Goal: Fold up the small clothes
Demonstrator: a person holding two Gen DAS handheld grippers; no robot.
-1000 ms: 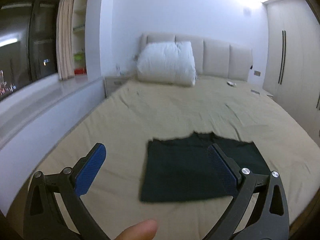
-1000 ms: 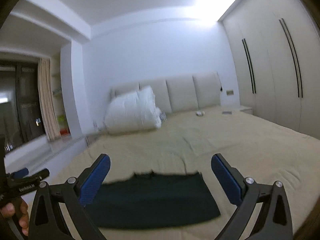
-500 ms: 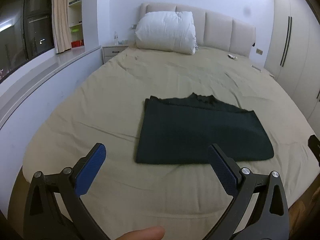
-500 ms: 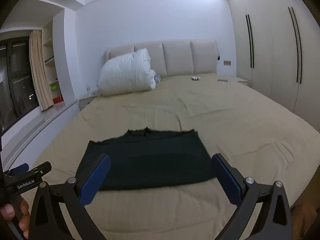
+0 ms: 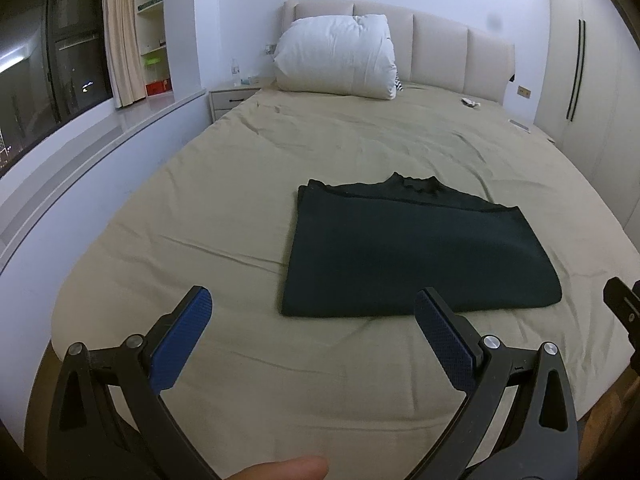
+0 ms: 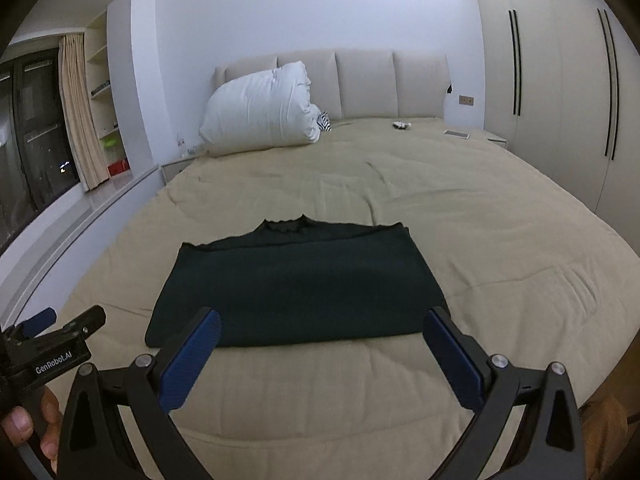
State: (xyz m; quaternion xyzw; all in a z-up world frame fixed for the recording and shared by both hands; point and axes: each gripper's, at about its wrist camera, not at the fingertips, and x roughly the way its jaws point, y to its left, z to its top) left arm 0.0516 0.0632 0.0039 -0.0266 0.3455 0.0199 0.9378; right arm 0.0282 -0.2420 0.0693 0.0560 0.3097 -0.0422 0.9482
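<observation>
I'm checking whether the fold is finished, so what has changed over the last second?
Both cameras have tipped down and drawn back: the dark garment sat low between the fingers a second ago and now lies farther ahead in full view. Neither the left gripper nor the right gripper took hold of anything; both stay open. The garment stays folded flat on the bed, and the pillow has not moved.

White "GenRobot.AI" lettering on black body of left gripper [image 6: 60, 326], seen in right wrist view.
</observation>
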